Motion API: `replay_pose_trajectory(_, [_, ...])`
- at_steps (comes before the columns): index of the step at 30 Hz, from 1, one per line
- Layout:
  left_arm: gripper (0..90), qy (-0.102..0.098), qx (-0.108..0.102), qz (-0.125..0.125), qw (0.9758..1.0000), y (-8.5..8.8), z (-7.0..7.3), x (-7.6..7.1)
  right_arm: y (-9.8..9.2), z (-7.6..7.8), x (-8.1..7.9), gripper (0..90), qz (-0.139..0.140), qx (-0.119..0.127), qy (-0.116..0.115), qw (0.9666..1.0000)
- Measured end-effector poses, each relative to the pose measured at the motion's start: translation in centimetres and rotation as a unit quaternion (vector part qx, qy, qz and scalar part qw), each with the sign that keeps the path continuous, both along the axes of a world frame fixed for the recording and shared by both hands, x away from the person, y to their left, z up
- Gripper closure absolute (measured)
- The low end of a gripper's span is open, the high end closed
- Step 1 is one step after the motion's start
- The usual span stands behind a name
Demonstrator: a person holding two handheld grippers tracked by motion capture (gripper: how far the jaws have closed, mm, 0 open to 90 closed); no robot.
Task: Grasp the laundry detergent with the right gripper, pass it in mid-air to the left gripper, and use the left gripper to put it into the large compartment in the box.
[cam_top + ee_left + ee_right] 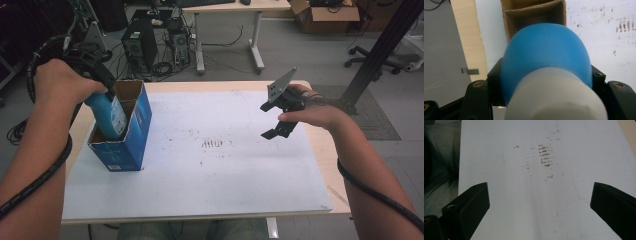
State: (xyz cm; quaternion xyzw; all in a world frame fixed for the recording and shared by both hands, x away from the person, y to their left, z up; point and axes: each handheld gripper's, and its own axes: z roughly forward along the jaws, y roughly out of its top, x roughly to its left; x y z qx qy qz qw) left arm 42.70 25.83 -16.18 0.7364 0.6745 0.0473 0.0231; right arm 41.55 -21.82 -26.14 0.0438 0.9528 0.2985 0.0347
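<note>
Blue bottle sat partly sunk in the open top of the blue cardboard box, which stood upright near the left edge of the white table. The left hand-held gripper was clamped on the bottle's upper part, just below its pale cap, with a black jaw pressed to either side of the blue shoulder. As a judgement, the main risk was the bottle's base catching on a box flap or the inner cardboard divider, since the bottle leaned slightly and the box was narrow and light; a push at that angle could tip or slide the box toward the table edge, and nothing braced it. The rounded, smooth shoulder could also slip in the grip if pressed down hard. The left hand was raised over the box with the wrist bent down and the forearm coming up from the bottom left. The right hand-held gripper hovered well apart over the table's right half, jaws spread wide and empty, pointing down at the stained surface.
</note>
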Motion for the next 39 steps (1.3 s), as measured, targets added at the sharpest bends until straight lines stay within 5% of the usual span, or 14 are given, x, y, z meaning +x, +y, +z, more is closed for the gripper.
replay_pose_trajectory(39, [37.6,0.017,0.008,-0.006,0.9998,0.3,-8.1,-0.1,-0.6,-0.6,-0.2,2.5,-0.003,0.003,0.009,1.0000])
